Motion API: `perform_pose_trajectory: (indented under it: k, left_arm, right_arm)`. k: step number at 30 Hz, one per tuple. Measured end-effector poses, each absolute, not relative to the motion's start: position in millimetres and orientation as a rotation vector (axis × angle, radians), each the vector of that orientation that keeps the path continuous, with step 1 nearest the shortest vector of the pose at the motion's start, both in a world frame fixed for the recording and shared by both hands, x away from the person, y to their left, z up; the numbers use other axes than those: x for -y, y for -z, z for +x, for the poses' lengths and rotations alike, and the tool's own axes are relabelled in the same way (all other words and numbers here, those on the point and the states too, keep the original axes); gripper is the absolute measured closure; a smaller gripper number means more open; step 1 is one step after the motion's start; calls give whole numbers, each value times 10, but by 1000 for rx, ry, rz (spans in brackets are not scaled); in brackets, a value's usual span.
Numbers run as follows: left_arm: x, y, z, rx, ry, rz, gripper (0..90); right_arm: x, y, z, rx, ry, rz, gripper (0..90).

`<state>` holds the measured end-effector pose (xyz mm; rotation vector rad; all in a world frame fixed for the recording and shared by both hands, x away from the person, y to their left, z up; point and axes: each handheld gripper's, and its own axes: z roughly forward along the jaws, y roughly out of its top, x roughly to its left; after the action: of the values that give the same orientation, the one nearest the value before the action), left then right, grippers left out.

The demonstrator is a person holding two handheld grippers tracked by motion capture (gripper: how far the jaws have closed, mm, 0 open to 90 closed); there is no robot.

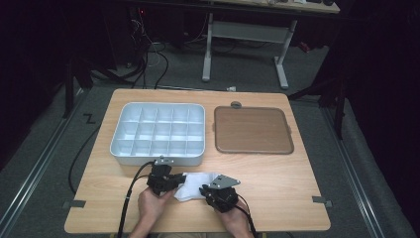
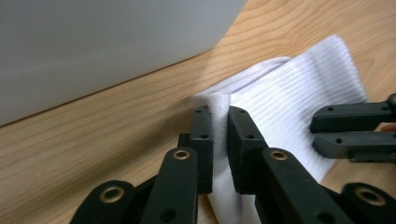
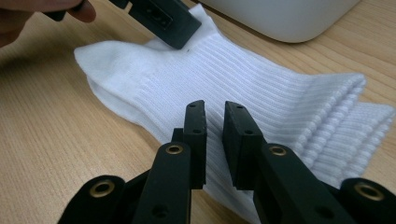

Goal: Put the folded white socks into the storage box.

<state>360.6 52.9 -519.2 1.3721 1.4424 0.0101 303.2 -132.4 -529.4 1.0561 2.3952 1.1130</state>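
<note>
Socks (image 1: pixel 194 184), white and ribbed, lie on the wooden tabletop (image 1: pixel 277 188) near its front edge in the high view, between the two grippers. The left gripper (image 1: pixel 166 182) sits at their left end and the right gripper (image 1: pixel 214 194) at their right end, each carried by a hand coming in from the bottom, with a black cable trailing back from each. Just behind the socks stands a white compartment tray (image 1: pixel 157 157), divided into many small cells. To its right lies a flat brown lidded pad (image 1: pixel 252 130), apart from the tray.

In the left gripper view, the left gripper (image 2: pixel 220 122) has its jaws drawn narrow on a raised fold of the socks (image 2: pixel 289 93); the cloth stands pinched up between the two pads. The rest of the fabric spreads out to the right across the tabletop (image 2: pixel 116 130), where the other gripper's (image 2: pixel 322 133) black jaws lie on it. The tray's pale wall (image 2: pixel 93 46) rises behind.

In the right gripper view, the right gripper (image 3: pixel 214 122) has its jaws narrow, with ribbed sock fabric (image 3: pixel 243 70) caught between the pads. The cuffs (image 3: pixel 345 116) lie stacked to the right. At the far end, the left gripper's black jaw (image 3: pixel 166 21) rests on the toe part, and a fingertip (image 3: pixel 81 11) shows beside it. The tray's rounded corner (image 3: pixel 280 18) sits beyond.
</note>
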Motion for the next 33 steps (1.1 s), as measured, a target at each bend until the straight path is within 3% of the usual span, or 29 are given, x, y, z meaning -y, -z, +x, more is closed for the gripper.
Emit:
perform_pose_trajectory:
  k: [9,22,33]
  left_arm:
    - [-576,5040,3533,-1411,44,1324,827]
    - [-556,4975,3462,-1378,17,1344,831]
    - [-538,4879,3410,-1352,20,1344,833]
  right_arm:
    - [1322,5270,3052,-2427,-1102,1063,799]
    - [1315,5086,3115,-2422,-1103,1025,822]
    - [1237,5206,3233,-2472,-1039,1012,862]
